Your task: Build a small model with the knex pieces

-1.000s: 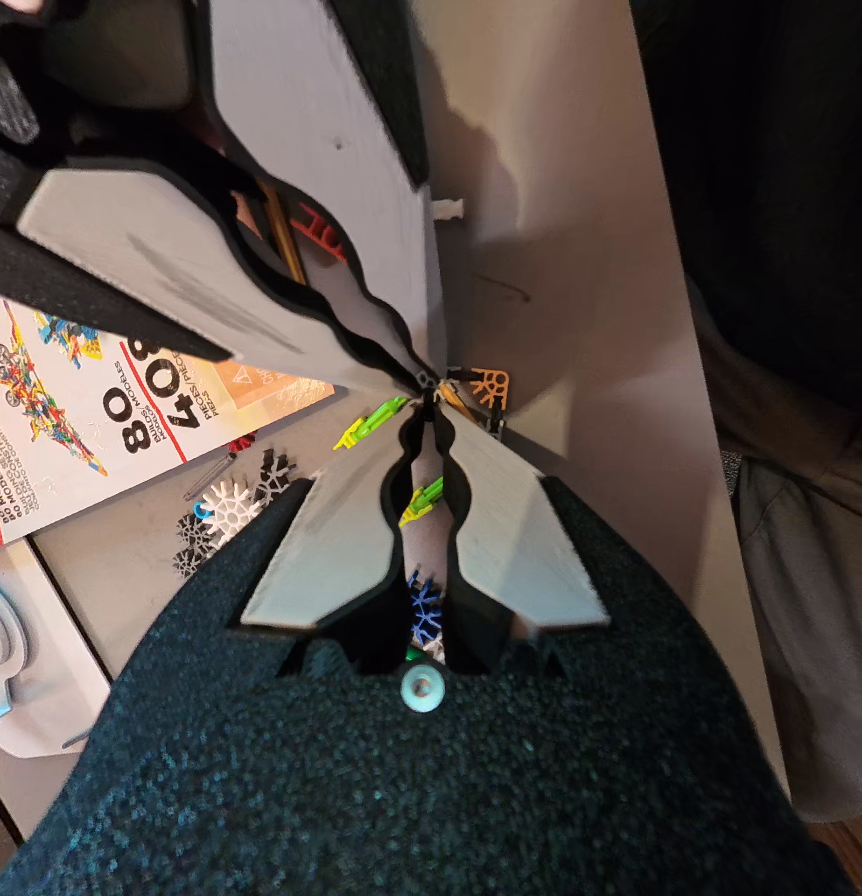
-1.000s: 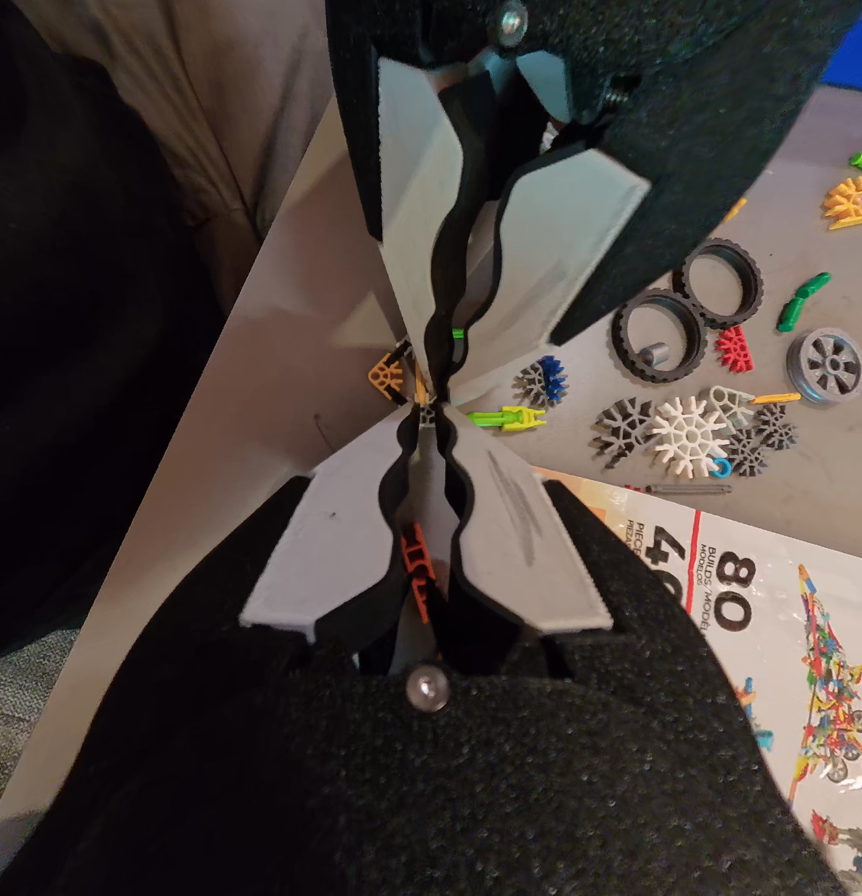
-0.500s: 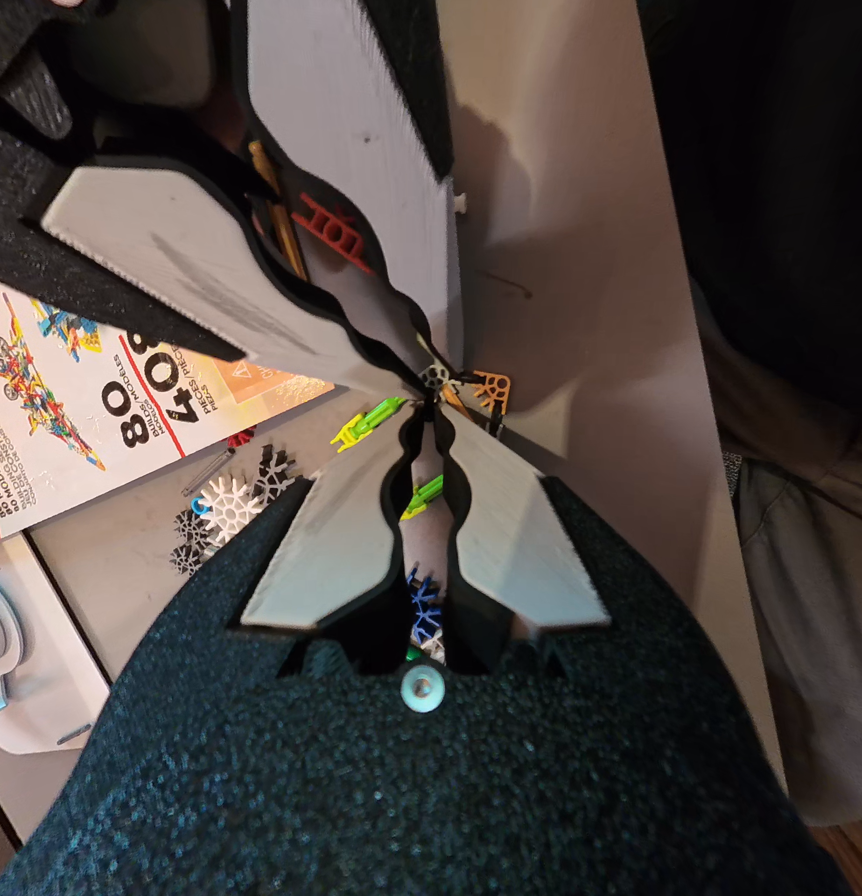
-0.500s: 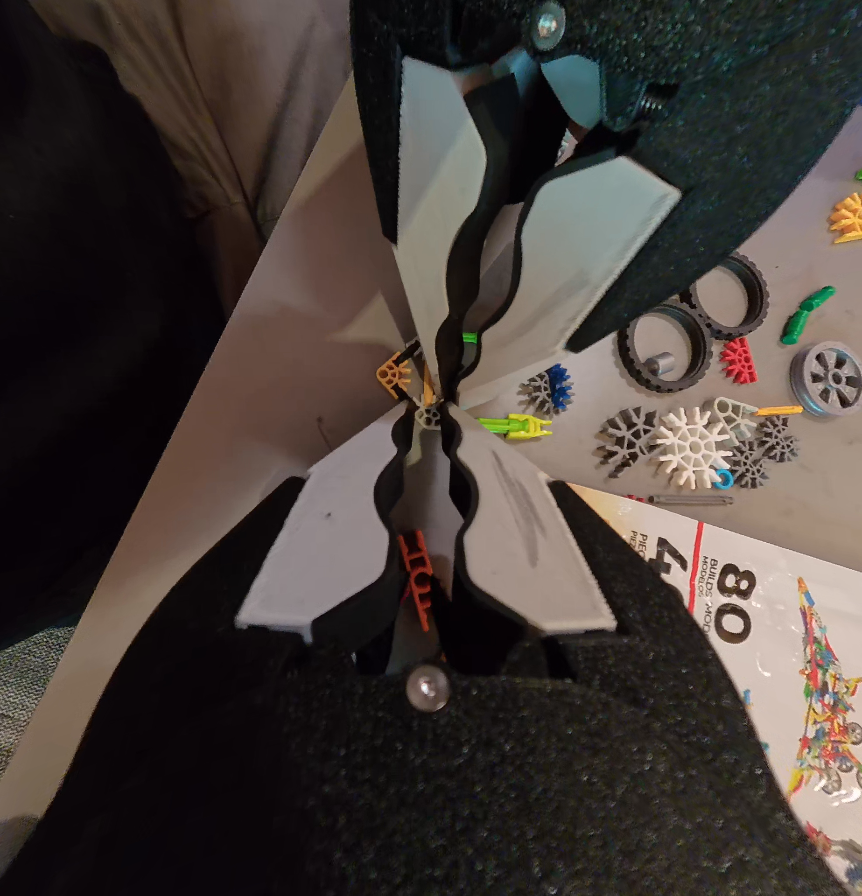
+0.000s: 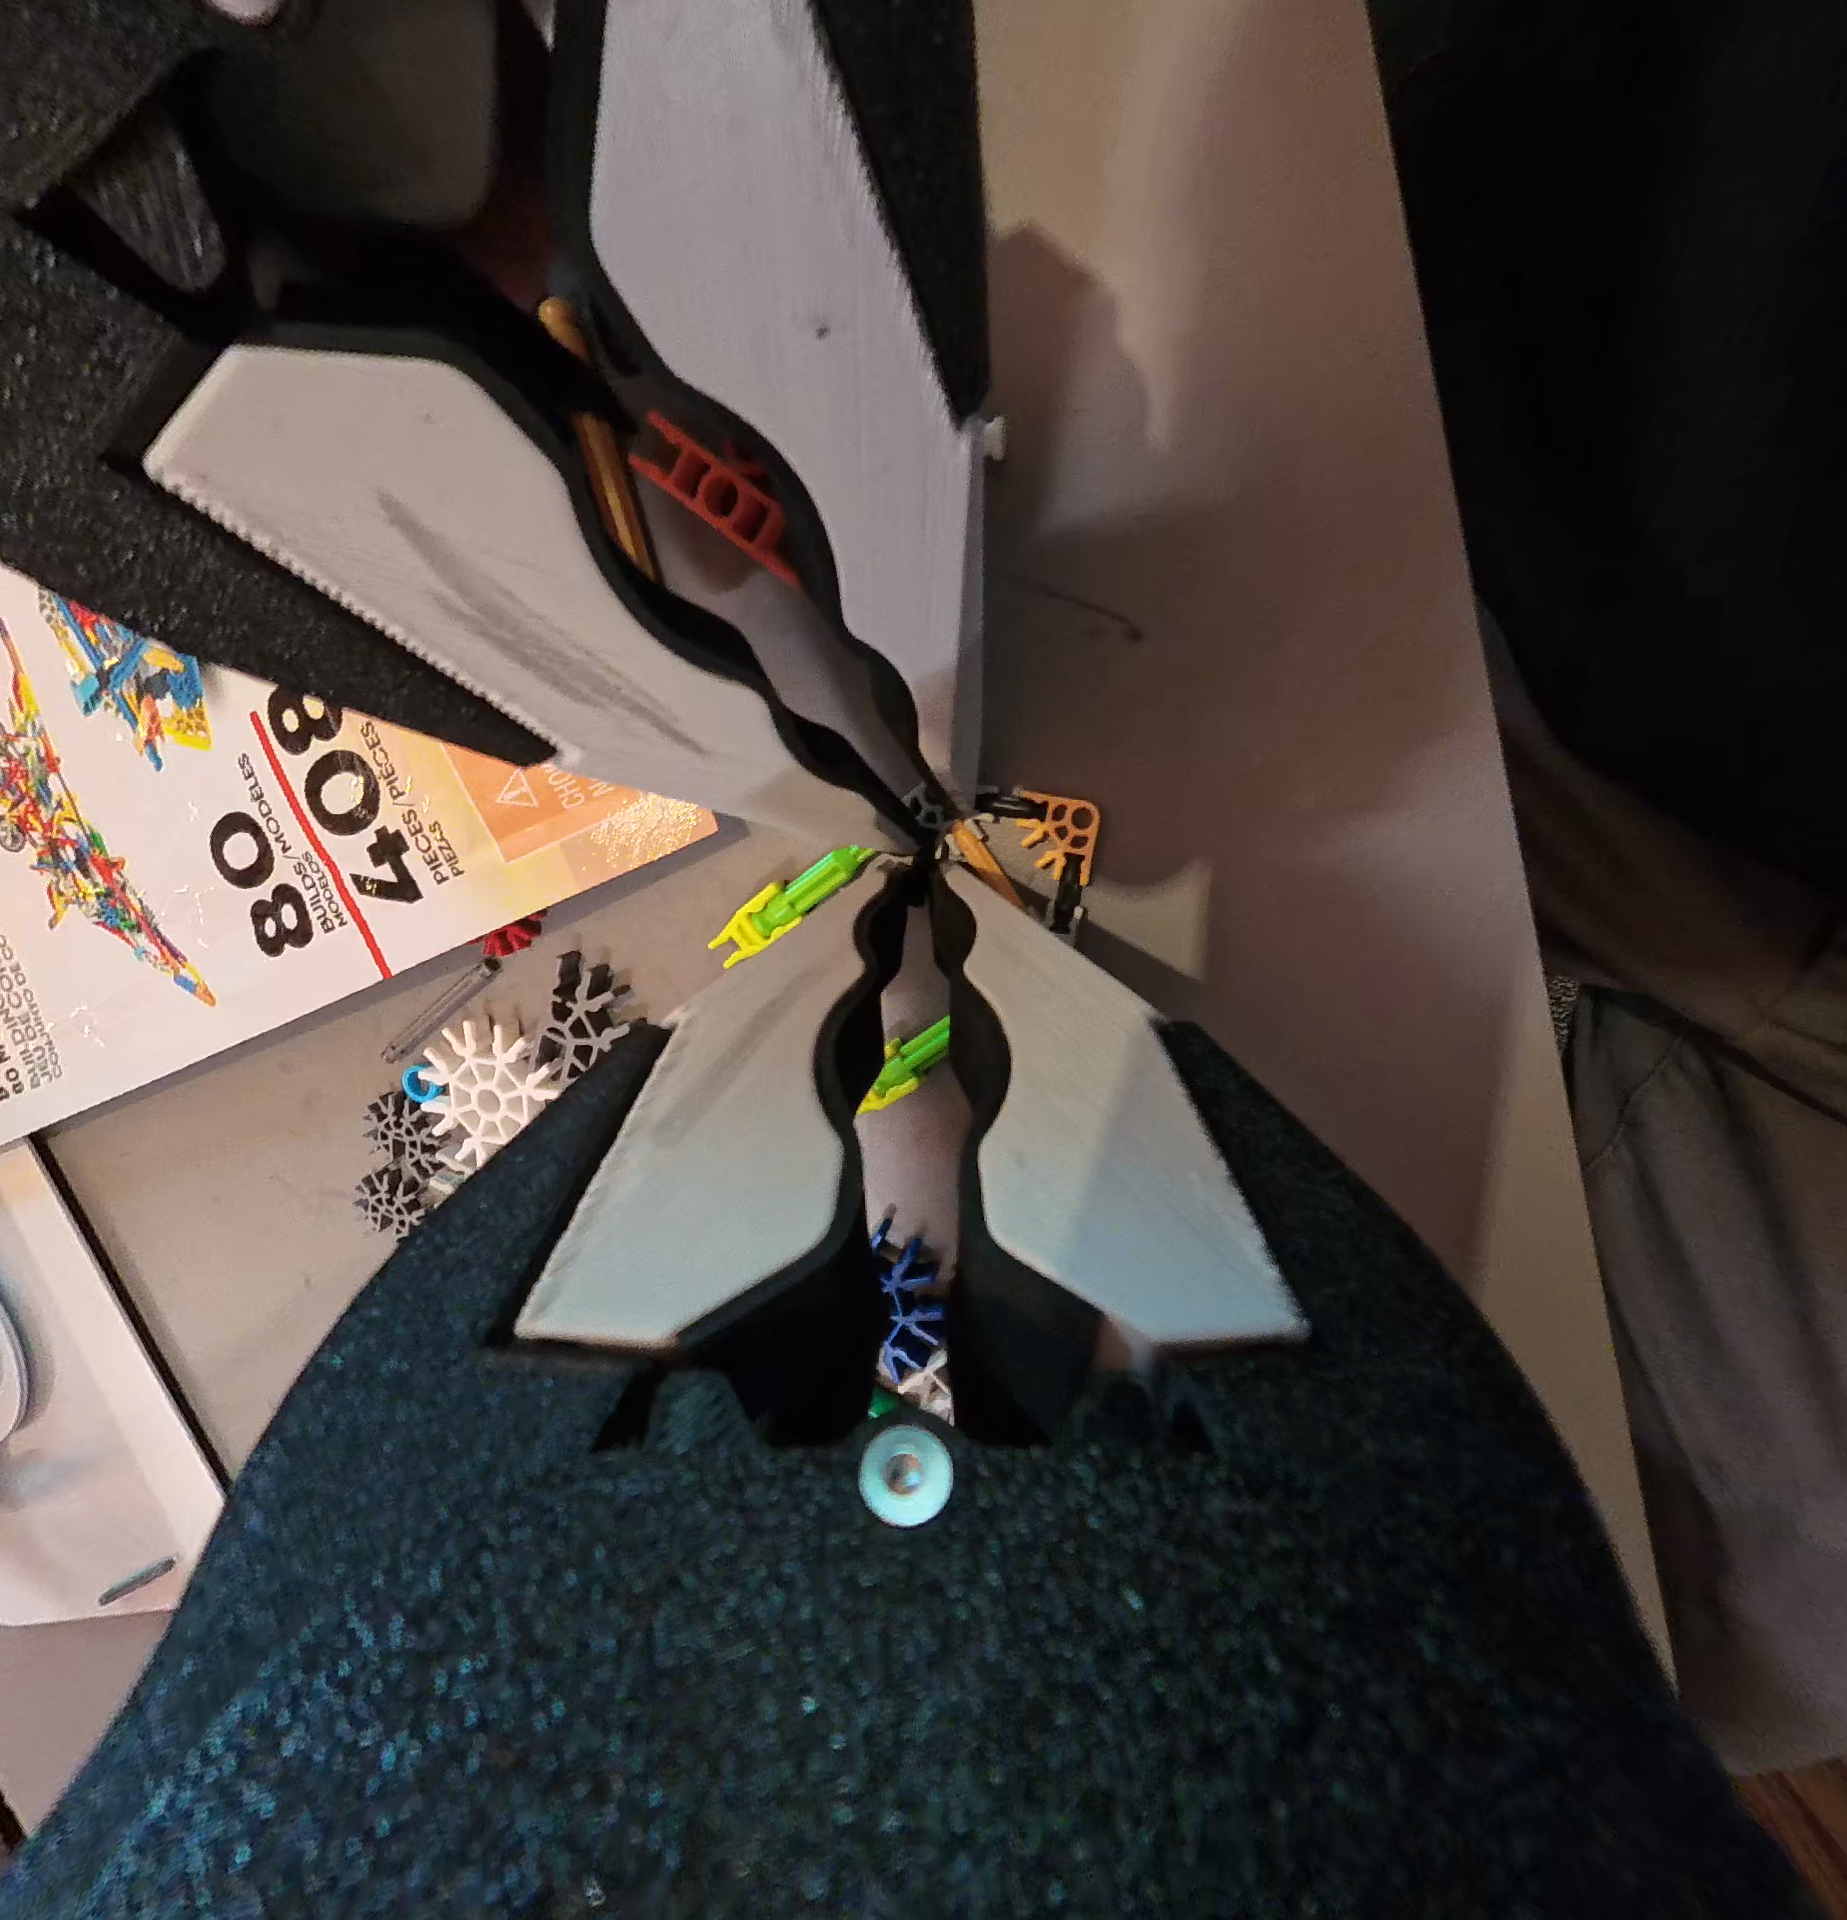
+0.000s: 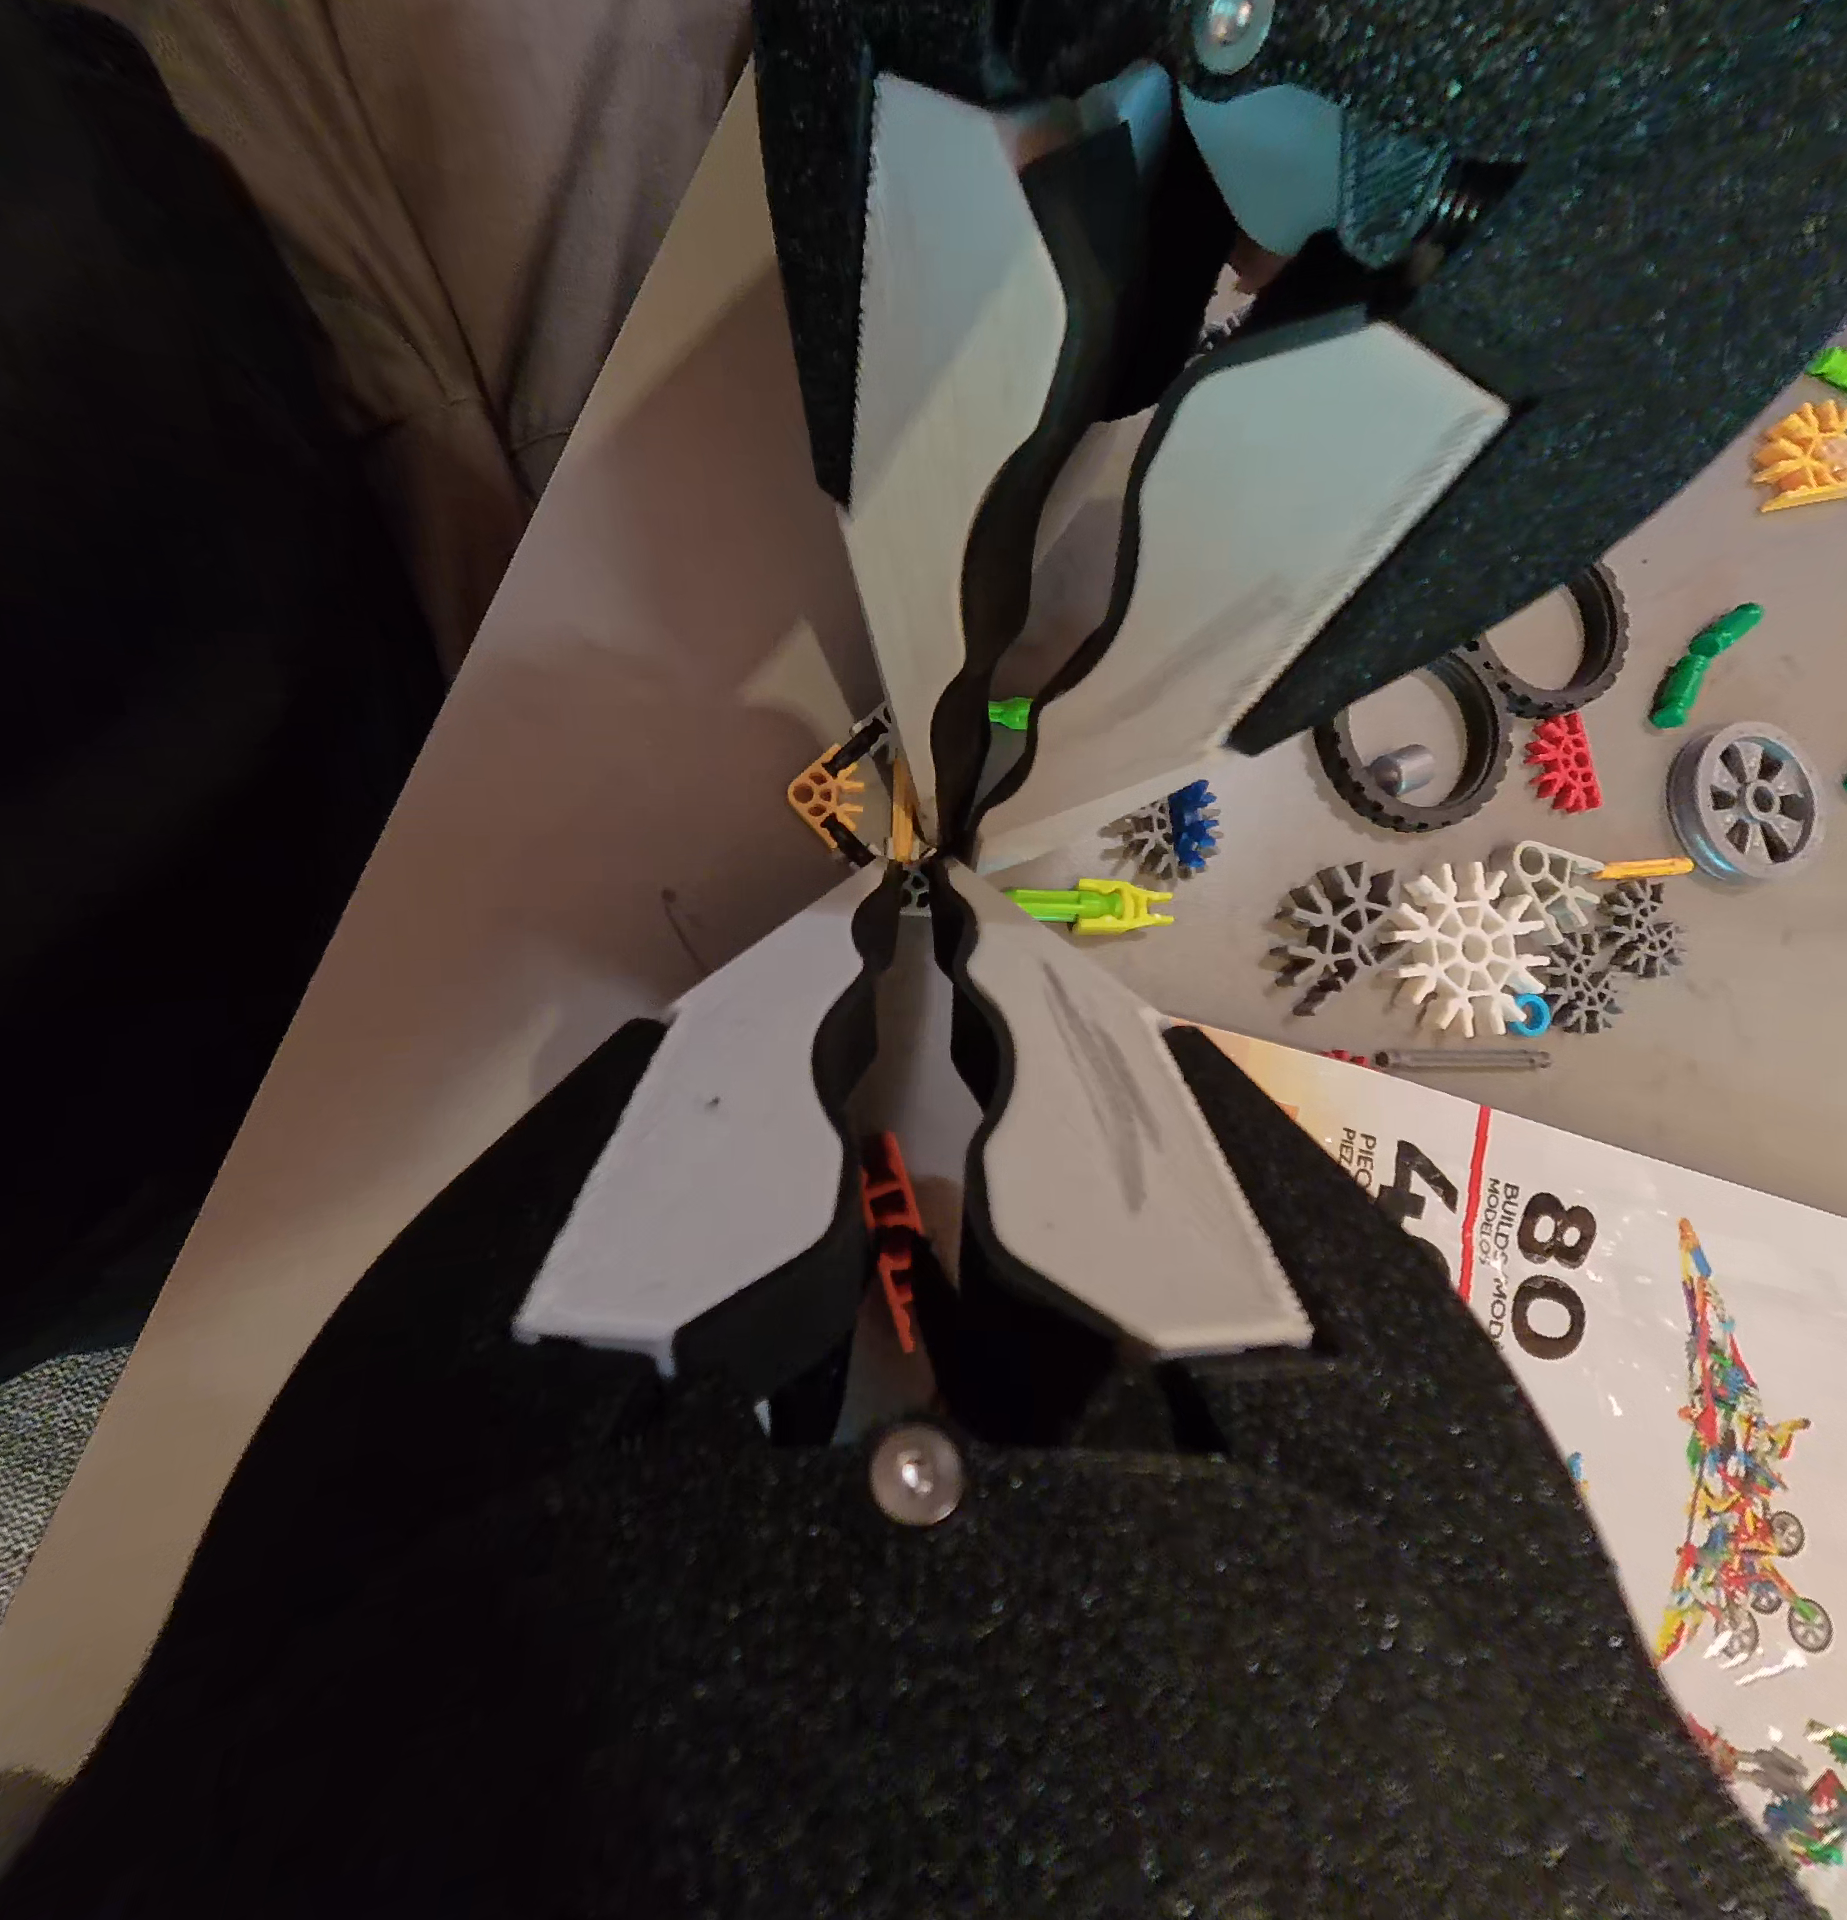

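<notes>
My left gripper (image 5: 914,868) and my right gripper (image 6: 914,883) meet tip to tip above the worktop (image 6: 1729,1049), close to its near edge. The right one's jaws are pinched together on a small grey connector piece (image 6: 917,888). The left one's jaws are likewise drawn together at the tips, against a tan rod (image 5: 976,854) that runs from the grey connector towards an orange corner connector (image 5: 1059,831) with short black rods on it; I cannot tell for certain whether the left tips clamp the rod itself or the joint where it enters the grey piece. The little assembly hangs between both grippers, just clear of the surface as far as I can see.

A lime-and-yellow clip piece (image 6: 1090,902) lies on the worktop just beside the tips. Farther off lie a white snowflake connector (image 6: 1464,951) touching grey ones (image 6: 1329,935), a blue-and-grey connector pair (image 6: 1168,831), two black tyres (image 6: 1412,753), a red fan connector (image 6: 1568,764), a grey wheel hub (image 6: 1745,800), a thin grey rod (image 6: 1464,1060), and a printed instruction sheet (image 6: 1667,1382) in clear plastic. An orange-red piece (image 6: 893,1236) shows through the gap behind my right gripper's fingers.
</notes>
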Tool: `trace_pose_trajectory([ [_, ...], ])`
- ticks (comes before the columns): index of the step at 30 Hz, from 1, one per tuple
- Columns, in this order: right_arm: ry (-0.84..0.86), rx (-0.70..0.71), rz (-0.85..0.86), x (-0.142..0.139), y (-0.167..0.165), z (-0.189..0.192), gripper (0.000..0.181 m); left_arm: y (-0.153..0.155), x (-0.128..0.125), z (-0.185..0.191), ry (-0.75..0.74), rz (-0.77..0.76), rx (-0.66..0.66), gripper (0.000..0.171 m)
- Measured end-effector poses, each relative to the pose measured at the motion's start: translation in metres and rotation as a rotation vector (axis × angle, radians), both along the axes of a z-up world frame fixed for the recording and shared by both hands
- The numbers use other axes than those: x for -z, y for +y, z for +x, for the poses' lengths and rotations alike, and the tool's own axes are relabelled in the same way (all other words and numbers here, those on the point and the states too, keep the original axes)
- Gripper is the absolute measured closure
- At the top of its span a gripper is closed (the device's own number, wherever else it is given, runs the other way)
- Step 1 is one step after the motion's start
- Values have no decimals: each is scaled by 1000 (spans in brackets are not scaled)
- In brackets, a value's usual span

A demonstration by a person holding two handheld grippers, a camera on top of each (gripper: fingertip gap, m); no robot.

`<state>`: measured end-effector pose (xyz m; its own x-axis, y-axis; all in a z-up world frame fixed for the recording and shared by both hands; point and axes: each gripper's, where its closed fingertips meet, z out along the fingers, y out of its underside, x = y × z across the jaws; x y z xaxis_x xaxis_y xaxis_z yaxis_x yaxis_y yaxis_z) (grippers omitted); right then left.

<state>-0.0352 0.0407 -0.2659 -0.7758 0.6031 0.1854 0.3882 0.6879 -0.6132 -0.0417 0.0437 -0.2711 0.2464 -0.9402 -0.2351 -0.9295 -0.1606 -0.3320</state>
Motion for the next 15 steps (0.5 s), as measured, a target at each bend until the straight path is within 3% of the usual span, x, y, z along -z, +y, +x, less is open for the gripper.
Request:
trace_pose_trajectory([
  [15,-29,11,-4,1,-1,1,177,-2,0,0,-83,-46,-53,169],
])
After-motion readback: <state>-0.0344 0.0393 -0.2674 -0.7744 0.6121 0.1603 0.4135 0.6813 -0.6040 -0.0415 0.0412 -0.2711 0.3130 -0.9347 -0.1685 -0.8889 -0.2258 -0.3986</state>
